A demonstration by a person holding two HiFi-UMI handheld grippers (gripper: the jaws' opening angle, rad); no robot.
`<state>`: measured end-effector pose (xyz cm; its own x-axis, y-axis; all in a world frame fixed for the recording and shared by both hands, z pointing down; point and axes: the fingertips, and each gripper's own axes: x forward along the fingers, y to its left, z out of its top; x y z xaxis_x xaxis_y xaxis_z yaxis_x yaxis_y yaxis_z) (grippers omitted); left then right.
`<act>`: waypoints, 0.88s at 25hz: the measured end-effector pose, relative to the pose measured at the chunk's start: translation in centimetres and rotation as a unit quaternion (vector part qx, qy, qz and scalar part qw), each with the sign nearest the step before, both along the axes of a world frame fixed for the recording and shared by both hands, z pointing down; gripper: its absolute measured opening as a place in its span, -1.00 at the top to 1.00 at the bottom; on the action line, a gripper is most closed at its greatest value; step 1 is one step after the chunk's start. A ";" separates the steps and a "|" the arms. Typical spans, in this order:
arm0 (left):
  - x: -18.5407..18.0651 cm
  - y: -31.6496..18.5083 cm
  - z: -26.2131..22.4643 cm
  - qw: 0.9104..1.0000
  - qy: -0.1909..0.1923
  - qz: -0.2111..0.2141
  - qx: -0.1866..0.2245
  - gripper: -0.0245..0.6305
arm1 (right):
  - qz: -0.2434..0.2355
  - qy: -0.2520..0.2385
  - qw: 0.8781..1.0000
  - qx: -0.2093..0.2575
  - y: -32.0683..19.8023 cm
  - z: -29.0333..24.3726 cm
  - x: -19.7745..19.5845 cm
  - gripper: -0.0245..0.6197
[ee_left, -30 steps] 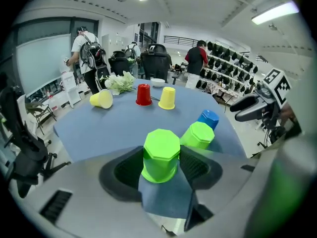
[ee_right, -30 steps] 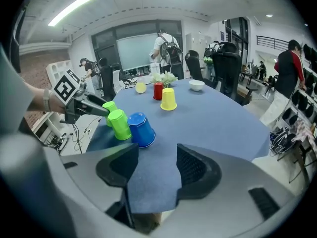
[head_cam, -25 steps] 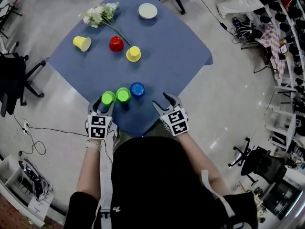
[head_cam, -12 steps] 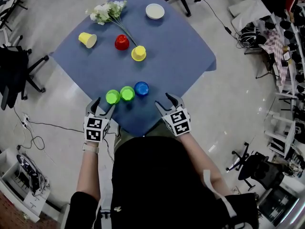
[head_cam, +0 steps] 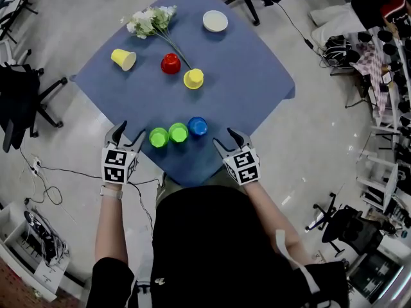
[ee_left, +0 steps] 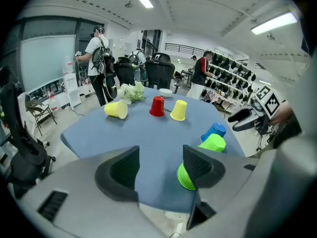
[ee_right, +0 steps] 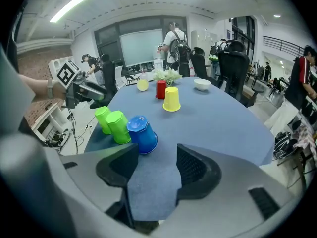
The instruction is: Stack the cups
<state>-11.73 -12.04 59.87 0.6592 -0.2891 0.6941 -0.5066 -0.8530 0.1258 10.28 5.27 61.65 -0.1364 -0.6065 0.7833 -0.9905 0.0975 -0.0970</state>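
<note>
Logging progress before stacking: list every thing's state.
Left claw: just opened, empty
Right claw: open, empty
Left green cup: inverted, unstacked
Right green cup: inverted, unstacked
Blue cup: inverted, unstacked
Red cup: inverted
Right yellow cup: inverted
Left yellow cup: on its side
Bowl: upright
Flowers: lying flat

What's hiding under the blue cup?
The blue cup stands mouth down on the blue table. Only the table shows around its rim. Whether anything sits inside cannot be seen, because the cup's own wall covers it.
</note>
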 end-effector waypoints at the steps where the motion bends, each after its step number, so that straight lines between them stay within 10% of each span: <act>1: 0.2 -1.3 0.0 1.000 -0.002 -0.002 0.007 0.07 | 0.005 0.000 1.000 -0.002 -0.1 0.1 0.1 0.14; 22: 4.9 -20.7 3.2 0.982 -0.093 -0.080 0.140 0.64 | 0.153 0.003 0.987 -0.040 4.6 0.3 4.3 0.14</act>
<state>-6.86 -32.75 63.09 0.4586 -0.5752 0.6773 -0.6284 -0.7488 -0.2105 14.54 9.85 61.98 0.0482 -0.5542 0.8310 -0.9731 -0.2135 -0.0860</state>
